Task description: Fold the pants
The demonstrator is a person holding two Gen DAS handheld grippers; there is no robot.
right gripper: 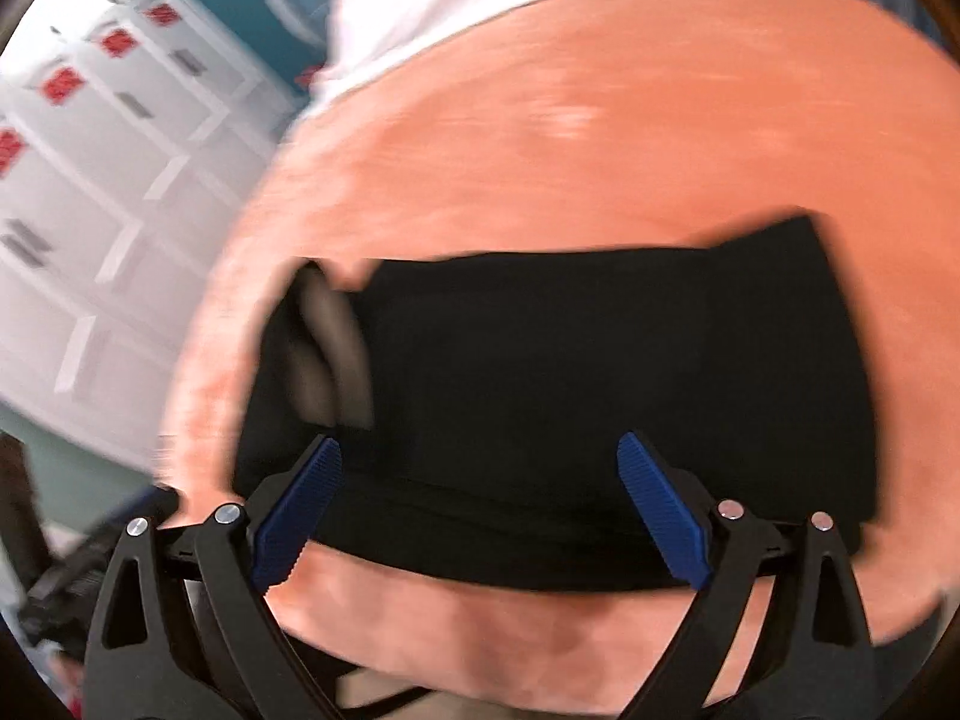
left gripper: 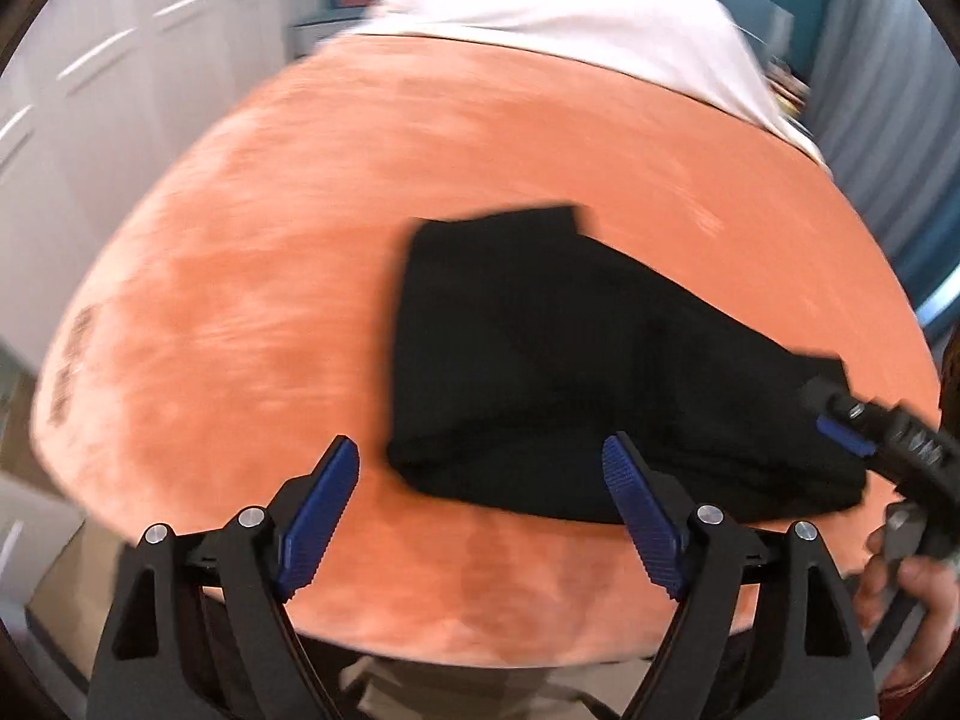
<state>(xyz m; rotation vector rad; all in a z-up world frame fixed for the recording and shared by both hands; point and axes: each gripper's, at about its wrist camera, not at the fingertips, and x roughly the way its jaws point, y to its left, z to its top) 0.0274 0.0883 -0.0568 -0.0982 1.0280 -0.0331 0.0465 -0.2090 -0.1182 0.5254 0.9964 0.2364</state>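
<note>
The black pants [left gripper: 570, 372] lie folded into a compact stack on the orange blanket [left gripper: 300, 210]. My left gripper [left gripper: 480, 450] hovers over the stack's near left corner, its blue pads wide apart with nothing between them. At the stack's right end, my right gripper [left gripper: 828, 411] shows from the side. In the right wrist view the folded pants [right gripper: 570, 390] fill the middle, with a grey inner patch [right gripper: 330, 348] at their left end. My right gripper [right gripper: 480, 447] stands open just above their near edge, gripping nothing.
A white sheet [left gripper: 570, 6] covers the far end of the bed. White panelled doors [left gripper: 120, 90] stand to the left, and white drawers with red labels [right gripper: 90, 120] show beside the bed. A person's hand [left gripper: 912, 588] is at the lower right. The blanket's near edge [left gripper: 480, 642] drops off close by.
</note>
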